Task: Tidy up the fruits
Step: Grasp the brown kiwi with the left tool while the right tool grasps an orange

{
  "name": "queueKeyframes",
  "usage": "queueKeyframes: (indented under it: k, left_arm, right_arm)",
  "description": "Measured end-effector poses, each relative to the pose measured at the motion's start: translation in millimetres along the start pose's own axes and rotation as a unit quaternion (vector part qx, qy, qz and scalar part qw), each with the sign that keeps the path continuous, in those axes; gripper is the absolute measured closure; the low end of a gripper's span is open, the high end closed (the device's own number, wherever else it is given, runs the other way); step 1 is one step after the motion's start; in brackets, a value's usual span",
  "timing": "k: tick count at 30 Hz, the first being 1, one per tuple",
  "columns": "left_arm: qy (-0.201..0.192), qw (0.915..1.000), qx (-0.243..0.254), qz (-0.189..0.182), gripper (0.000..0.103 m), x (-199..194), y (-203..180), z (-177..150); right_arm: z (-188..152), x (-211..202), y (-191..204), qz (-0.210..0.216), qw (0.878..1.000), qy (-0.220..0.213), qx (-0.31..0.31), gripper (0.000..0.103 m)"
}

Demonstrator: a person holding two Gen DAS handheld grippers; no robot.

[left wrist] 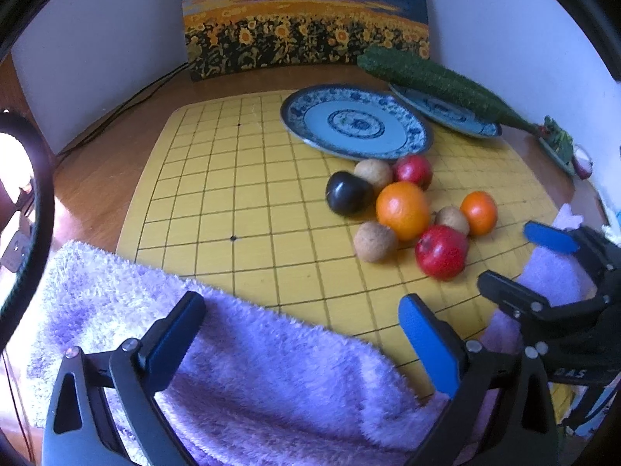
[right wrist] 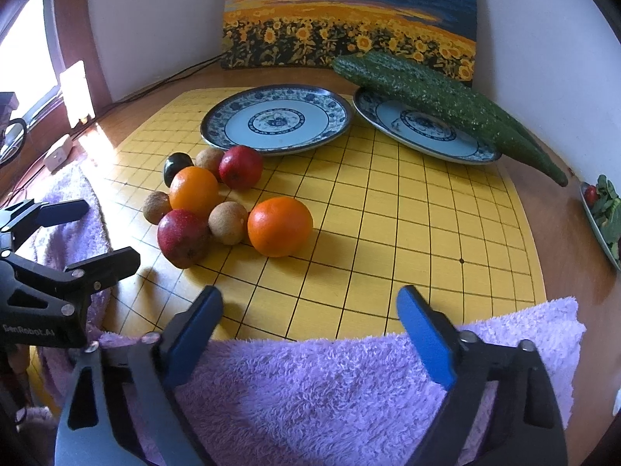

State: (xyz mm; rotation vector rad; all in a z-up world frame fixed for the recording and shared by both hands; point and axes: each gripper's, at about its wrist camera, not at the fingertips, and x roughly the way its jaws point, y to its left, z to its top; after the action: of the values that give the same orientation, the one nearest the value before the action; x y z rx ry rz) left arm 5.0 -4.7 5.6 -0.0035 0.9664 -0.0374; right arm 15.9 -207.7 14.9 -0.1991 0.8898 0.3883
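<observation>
A cluster of fruit lies on the yellow grid board (left wrist: 240, 194): two oranges (left wrist: 403, 210) (right wrist: 279, 226), two red apples (left wrist: 441, 251) (right wrist: 183, 237), three brown kiwis (left wrist: 375, 241) (right wrist: 228, 222) and a dark plum (left wrist: 347, 193) (right wrist: 176, 167). Behind stand an empty blue-patterned plate (left wrist: 355, 122) (right wrist: 276, 118) and a second plate (right wrist: 423, 126) holding a long green cucumber (right wrist: 446, 97). My left gripper (left wrist: 302, 306) is open and empty over a purple towel. My right gripper (right wrist: 310, 303) is open and empty, in front of the fruit; it also shows in the left wrist view (left wrist: 516, 252).
A purple fluffy towel (left wrist: 248, 357) (right wrist: 322, 384) covers the board's near edge. A sunflower painting (right wrist: 349, 15) leans on the back wall. A dish of greens (right wrist: 605, 213) sits at the far right. Cables run along the table's left rear.
</observation>
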Motion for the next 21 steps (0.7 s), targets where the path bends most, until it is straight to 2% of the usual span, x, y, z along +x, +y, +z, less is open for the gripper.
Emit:
queueKeyframes:
  k: [2,11,18,21]
  left_arm:
    - [-0.003,1.0000,0.001,-0.009,0.005,-1,-2,3]
    - [-0.008,0.9997,0.018,-0.017,0.020,1,-14,12]
    - [-0.003,0.9996,0.015,-0.024,0.040,7,-11,14]
    - [-0.004,0.9994,0.016,-0.031,0.043,7,-13,17]
  right_arm:
    - [4,-1,-2,0.007,1.000,0.000,0.002,0.023]
    - [15,-3,-6,0.026,1.000,-0.013,0.000,0.036]
    - [18,3,-5,0.044,0.999,-0.011,-0.002,0.045]
    - [19,5,-5,0.049,0.999,-0.010,-0.001,0.050]
